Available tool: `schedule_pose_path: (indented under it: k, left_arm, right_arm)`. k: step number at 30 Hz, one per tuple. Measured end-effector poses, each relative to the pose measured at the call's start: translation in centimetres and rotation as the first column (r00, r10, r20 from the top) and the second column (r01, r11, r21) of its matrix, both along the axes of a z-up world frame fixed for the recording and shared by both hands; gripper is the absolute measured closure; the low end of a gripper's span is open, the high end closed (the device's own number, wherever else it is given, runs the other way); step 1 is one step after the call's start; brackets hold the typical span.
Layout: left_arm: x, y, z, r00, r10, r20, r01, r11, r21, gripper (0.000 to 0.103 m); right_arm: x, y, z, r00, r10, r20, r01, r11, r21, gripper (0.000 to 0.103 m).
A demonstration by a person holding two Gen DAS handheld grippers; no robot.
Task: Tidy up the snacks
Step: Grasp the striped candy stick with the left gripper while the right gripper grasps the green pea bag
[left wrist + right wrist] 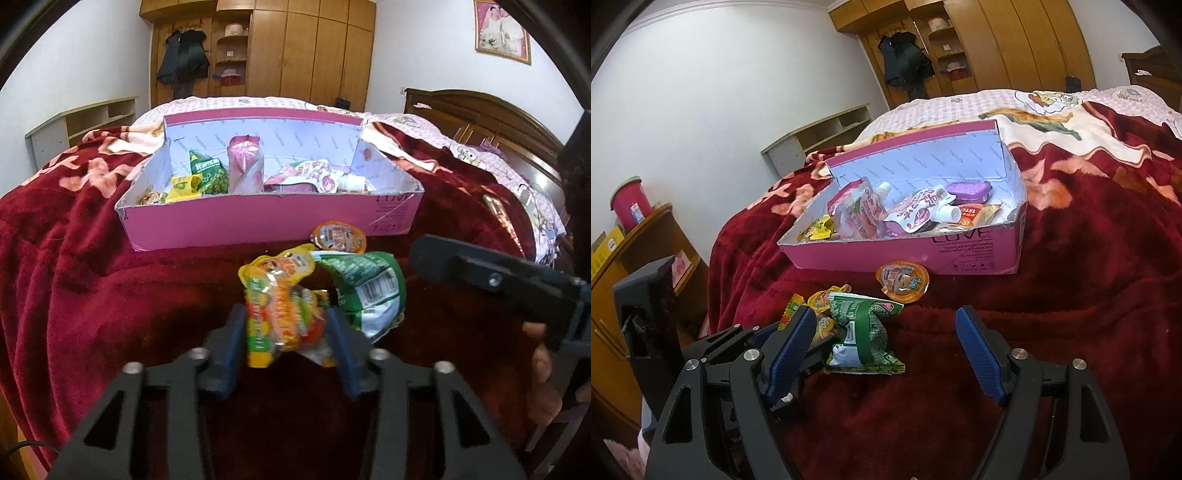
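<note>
Red blanket [1071,295]: left jaws clamp yellow snack packet [284,317]; right jaws apart.

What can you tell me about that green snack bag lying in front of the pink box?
The green snack bag is a crinkly, shiny packet, green with a white panel and a barcode. It looks puffed and crumpled, lying on the dark red blanket, apart from the pink box. It rests against a yellow-orange packet, which the left gripper has between its fingers. The right gripper stands open around the green bag without gripping it.
</note>
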State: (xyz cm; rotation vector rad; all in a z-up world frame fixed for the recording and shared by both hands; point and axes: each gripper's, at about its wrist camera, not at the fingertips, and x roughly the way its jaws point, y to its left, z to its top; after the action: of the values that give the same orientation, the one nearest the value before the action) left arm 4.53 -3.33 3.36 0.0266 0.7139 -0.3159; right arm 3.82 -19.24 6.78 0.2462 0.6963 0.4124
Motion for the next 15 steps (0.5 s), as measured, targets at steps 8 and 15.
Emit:
schedule_pose_path:
  k: [8,15]
  left_arm:
    - [-0.3,0.1,0.3,1.000,-0.017,0.013,0.017,1.000,-0.013,0.066]
    - [-0.7,1.5,0.9,1.000,0.008,0.022,-0.008,0.999,-0.036,0.066]
  right_arm:
    - [0.2,0.3,-0.3,1.000,0.013,-0.017,-0.013,1.000,-0.003,0.028]
    - [0.0,0.7,-0.4,1.000,0.028,-0.015,-0.028,1.000,-0.011,0.029]
